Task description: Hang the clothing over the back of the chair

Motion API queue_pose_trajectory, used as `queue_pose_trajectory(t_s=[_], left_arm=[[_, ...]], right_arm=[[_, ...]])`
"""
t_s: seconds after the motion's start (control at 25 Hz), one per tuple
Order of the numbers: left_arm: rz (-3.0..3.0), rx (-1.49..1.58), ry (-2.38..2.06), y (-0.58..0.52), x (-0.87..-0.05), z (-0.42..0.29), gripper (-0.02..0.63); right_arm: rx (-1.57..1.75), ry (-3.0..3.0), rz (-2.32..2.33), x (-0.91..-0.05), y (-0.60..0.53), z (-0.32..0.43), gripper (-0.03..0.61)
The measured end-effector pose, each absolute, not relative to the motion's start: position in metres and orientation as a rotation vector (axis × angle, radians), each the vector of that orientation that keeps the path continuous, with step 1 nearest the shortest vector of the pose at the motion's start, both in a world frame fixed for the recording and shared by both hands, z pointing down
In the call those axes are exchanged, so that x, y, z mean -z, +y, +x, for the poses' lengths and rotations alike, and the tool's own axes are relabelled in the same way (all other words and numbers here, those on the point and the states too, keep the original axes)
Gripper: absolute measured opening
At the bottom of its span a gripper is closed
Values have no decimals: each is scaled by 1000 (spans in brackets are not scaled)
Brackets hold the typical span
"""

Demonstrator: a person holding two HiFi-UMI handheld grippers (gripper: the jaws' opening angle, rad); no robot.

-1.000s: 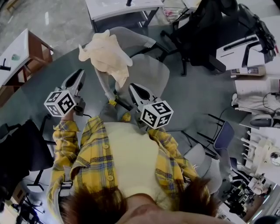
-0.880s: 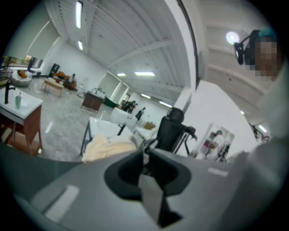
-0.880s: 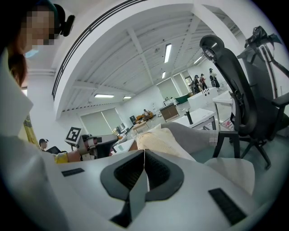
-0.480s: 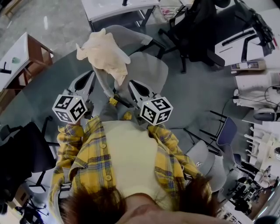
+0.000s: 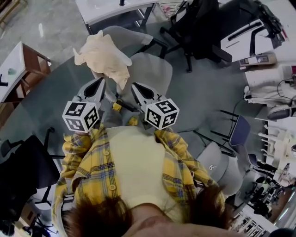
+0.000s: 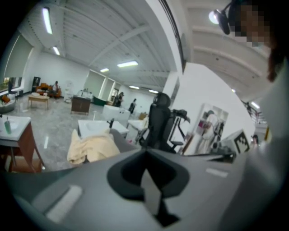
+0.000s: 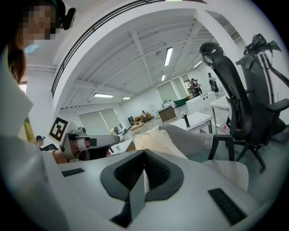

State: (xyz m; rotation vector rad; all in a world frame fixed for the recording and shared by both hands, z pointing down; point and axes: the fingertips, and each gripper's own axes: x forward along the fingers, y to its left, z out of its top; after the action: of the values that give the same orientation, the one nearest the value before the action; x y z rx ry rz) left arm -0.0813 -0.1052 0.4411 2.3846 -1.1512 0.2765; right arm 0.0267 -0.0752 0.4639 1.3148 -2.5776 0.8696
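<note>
A cream garment (image 5: 104,58) hangs draped over the back of a grey office chair (image 5: 150,71), its folds falling down the back's left side. My left gripper (image 5: 101,82) is just short of the garment's lower edge; its jaws have just closed and stand shut with nothing between them. Beside it, over the chair's near edge, my right gripper (image 5: 135,87) is shut and empty too. The left gripper view has the garment (image 6: 92,148) beyond the shut left gripper (image 6: 146,154). In the right gripper view the garment (image 7: 156,142) lies past the shut right gripper (image 7: 144,152).
A black high-backed office chair (image 5: 199,28) stands behind the grey chair, with a white desk (image 5: 111,7) beside it. A wood-sided table (image 5: 21,65) is at the left. A black chair (image 5: 27,162) stands near left and a grey chair (image 5: 222,166) near right.
My left gripper has moved right, closer to the chair and to my right gripper. The right gripper has hardly moved. The garment stays on the chair back.
</note>
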Motion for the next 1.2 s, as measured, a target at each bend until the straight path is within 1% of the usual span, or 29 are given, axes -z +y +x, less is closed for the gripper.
queue_pose_trajectory(t_s=[0.48,0.84,1.2], left_arm=[[2417,-458,-1198,-104,-460,-82,5],[2398,-450,-1169,-112,-467,-84,5],[2370,-357,-1107,-121,-469,-80,5]], right_arm=[[-851,-2540,1388,-463,-76,40,14],[-861,-2528,1409,-464,-81,42,14],[-884,-2502,1424,-468,-85,47,14]])
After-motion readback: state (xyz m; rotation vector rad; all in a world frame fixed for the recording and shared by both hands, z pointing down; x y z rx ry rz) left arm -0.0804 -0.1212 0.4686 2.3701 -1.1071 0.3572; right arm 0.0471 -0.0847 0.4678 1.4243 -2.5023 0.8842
